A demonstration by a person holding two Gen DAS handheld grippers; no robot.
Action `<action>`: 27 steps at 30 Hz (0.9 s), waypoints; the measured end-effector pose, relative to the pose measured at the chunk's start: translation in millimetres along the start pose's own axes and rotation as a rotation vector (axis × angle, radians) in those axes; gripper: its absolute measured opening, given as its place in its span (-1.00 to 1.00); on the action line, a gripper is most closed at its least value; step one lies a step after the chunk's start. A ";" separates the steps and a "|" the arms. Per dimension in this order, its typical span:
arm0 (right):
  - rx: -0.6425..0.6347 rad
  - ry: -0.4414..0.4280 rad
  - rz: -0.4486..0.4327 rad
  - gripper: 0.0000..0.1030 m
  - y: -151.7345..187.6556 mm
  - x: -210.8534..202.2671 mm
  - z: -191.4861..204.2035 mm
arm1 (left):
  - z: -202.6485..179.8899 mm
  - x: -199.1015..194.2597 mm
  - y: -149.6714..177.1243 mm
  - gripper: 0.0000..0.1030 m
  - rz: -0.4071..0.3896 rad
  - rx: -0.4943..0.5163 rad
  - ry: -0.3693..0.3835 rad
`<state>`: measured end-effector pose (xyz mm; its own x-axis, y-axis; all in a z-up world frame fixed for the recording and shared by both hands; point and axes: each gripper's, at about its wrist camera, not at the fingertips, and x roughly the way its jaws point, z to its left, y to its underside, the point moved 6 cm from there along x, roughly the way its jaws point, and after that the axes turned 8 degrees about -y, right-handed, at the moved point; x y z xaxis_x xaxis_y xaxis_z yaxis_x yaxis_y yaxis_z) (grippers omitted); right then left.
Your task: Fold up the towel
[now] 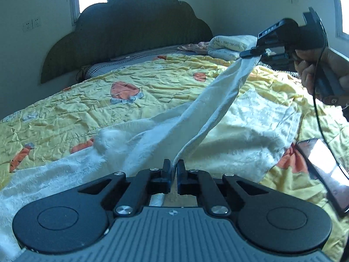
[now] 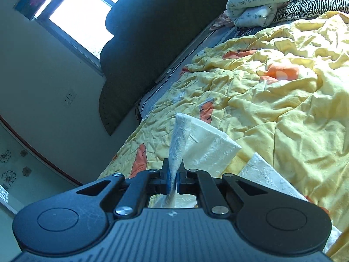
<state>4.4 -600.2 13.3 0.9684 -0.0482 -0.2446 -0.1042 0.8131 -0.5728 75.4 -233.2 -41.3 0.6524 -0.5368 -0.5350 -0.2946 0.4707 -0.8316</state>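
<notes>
A white towel (image 1: 250, 122) lies partly spread on the yellow quilt (image 1: 109, 107). My left gripper (image 1: 173, 167) is shut on one edge of it, low and close to the bed. From there a taut band of towel rises up and to the right to my right gripper (image 1: 253, 53), held in a hand and shut on the other end above the quilt. In the right wrist view the right gripper (image 2: 173, 170) pinches a twisted corner of the towel (image 2: 209, 144), which hangs down over the quilt (image 2: 283, 100).
A dark phone (image 1: 322, 166) lies on the quilt at the right, beside the towel. A folded pale blanket (image 1: 226, 45) sits near the dark headboard (image 1: 130, 32). A zebra-patterned cloth (image 2: 309, 2) lies behind it. A black cable (image 1: 318, 118) hangs from the right gripper.
</notes>
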 end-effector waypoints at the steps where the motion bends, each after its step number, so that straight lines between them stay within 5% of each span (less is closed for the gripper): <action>1: -0.008 -0.033 -0.017 -0.90 -1.8 -7.5 6.0 | 3.8 -7.4 -3.5 -0.85 -0.001 -0.023 0.027; 4: -0.045 -0.045 -0.046 -0.90 1.5 -32.7 11.2 | 8.7 -28.9 -3.7 -0.85 0.015 -0.069 0.125; 8: 0.023 0.132 0.027 -0.90 34.3 -52.7 -44.2 | -6.7 -35.0 20.8 -0.87 0.087 -0.026 0.206; 11: 0.121 0.193 0.039 -0.90 55.9 -63.0 -82.3 | -16.7 -31.2 35.5 -0.89 0.128 0.013 0.219; 17: 0.059 0.196 -0.003 -0.90 59.0 -81.8 -70.2 | -8.5 -38.5 33.4 -0.89 0.104 0.003 0.233; 21: 0.026 0.244 0.050 -0.89 63.3 -82.3 -80.5 | -4.8 -34.1 35.7 -0.87 0.109 0.018 0.200; 27: -0.031 0.332 0.063 -0.77 60.2 -83.6 -74.8 | 22.7 -43.4 33.3 -0.23 0.099 -0.032 0.129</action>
<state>-99.8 -590.6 -59.3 0.8336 -0.1886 -0.5192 -0.1735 0.8029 -0.5703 53.1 -178.3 -42.4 0.5244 -0.5757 -0.6273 -0.3767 0.5039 -0.7773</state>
